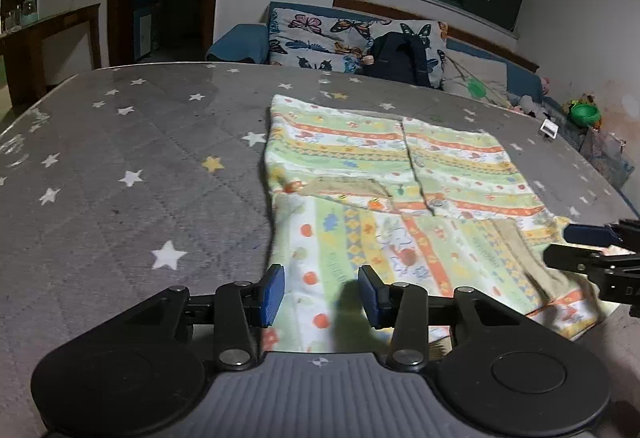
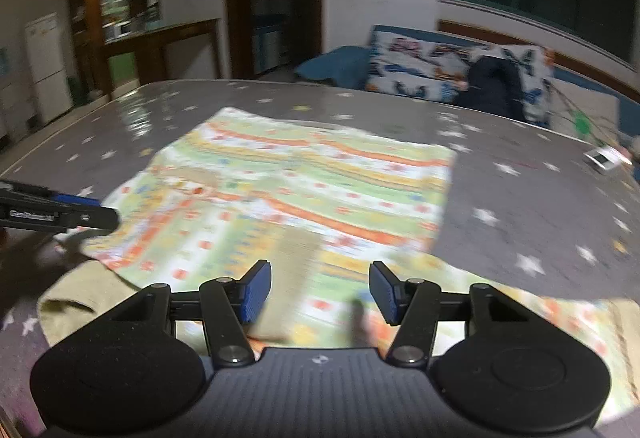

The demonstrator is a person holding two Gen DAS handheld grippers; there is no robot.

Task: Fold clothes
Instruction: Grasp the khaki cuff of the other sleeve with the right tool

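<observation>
A small garment [image 1: 400,197] with green, orange and yellow patterned stripes lies flat on the grey star-print surface [image 1: 120,157]; its near part is folded over, showing beige trim. It also shows in the right wrist view [image 2: 300,205], blurred. My left gripper [image 1: 322,292] is open and empty, hovering over the garment's near left edge. My right gripper [image 2: 320,290] is open and empty over the garment's near edge. The right gripper shows at the right of the left wrist view [image 1: 592,246]; the left gripper shows at the left of the right wrist view [image 2: 60,211].
A butterfly-print cushion [image 1: 352,37] and a dark backpack [image 1: 400,57] sit on a blue sofa behind the surface. A small white device [image 1: 549,128] lies at the far right edge. Toys and a green bowl [image 1: 585,112] sit to the right.
</observation>
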